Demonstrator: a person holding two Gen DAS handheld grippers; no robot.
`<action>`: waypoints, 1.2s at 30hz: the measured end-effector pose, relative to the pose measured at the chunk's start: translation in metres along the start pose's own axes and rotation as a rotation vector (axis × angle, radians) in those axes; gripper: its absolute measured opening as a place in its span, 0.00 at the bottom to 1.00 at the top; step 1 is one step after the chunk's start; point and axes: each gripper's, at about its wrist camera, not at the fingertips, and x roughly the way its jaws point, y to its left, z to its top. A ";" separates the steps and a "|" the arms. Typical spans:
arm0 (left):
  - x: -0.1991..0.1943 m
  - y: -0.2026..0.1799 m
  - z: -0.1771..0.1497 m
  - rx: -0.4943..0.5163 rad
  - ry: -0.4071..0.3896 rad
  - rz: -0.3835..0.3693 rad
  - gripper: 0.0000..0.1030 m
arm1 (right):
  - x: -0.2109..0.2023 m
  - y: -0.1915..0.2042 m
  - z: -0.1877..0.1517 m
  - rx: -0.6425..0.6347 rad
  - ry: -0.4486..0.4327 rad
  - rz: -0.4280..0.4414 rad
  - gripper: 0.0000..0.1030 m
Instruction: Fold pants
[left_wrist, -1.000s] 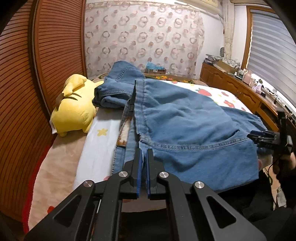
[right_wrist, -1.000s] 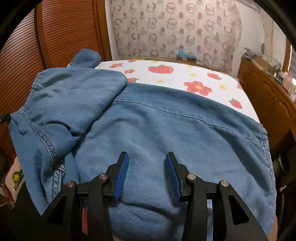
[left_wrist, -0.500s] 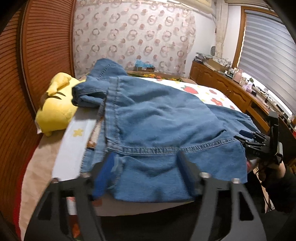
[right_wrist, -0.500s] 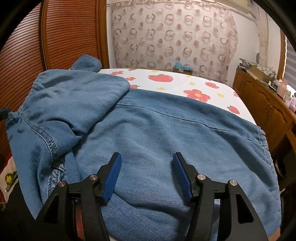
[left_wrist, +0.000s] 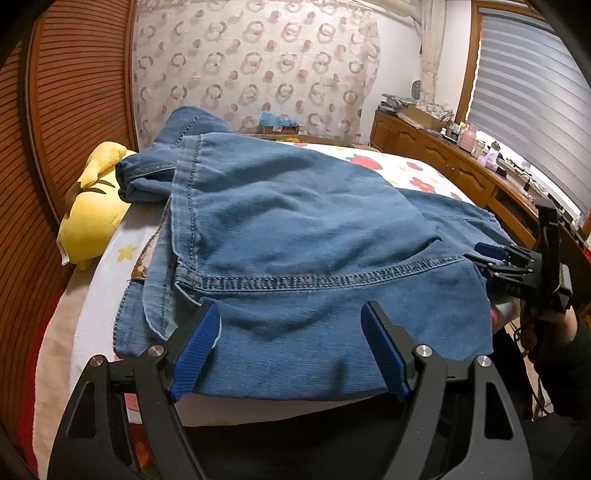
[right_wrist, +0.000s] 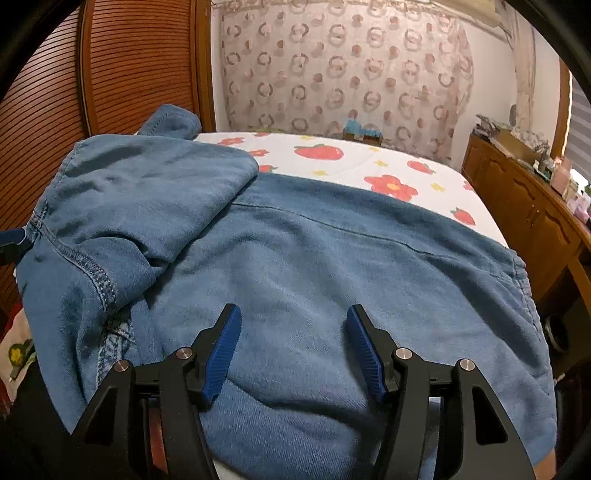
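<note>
Blue denim pants (left_wrist: 295, 229) lie folded over on the bed, one layer doubled back on the other. They fill the right wrist view (right_wrist: 314, 266) too. My left gripper (left_wrist: 291, 339) is open and empty, its blue pads just above the near hem of the pants. My right gripper (right_wrist: 291, 343) is open and empty over the denim at the near edge. The right gripper also shows in the left wrist view (left_wrist: 495, 258), at the right edge of the pants.
A yellow plush toy (left_wrist: 92, 214) lies at the bed's left side by the wooden slatted wall (left_wrist: 66, 96). The strawberry-print bed sheet (right_wrist: 354, 162) stretches behind the pants. A wooden dresser (left_wrist: 461, 173) with clutter runs along the right, under a window blind.
My left gripper has opened and let go of the denim, and has drawn back toward the near hem. My right gripper has opened wider. The pants lie flatter.
</note>
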 end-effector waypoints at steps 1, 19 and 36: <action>0.000 -0.001 0.000 0.002 0.000 0.000 0.77 | -0.002 -0.002 0.000 0.005 0.006 0.003 0.60; 0.001 -0.025 -0.002 0.039 0.003 -0.028 0.77 | -0.101 -0.102 -0.045 0.163 -0.044 -0.191 0.60; 0.008 -0.031 -0.004 0.049 0.024 -0.027 0.77 | -0.098 -0.133 -0.062 0.338 0.034 -0.187 0.59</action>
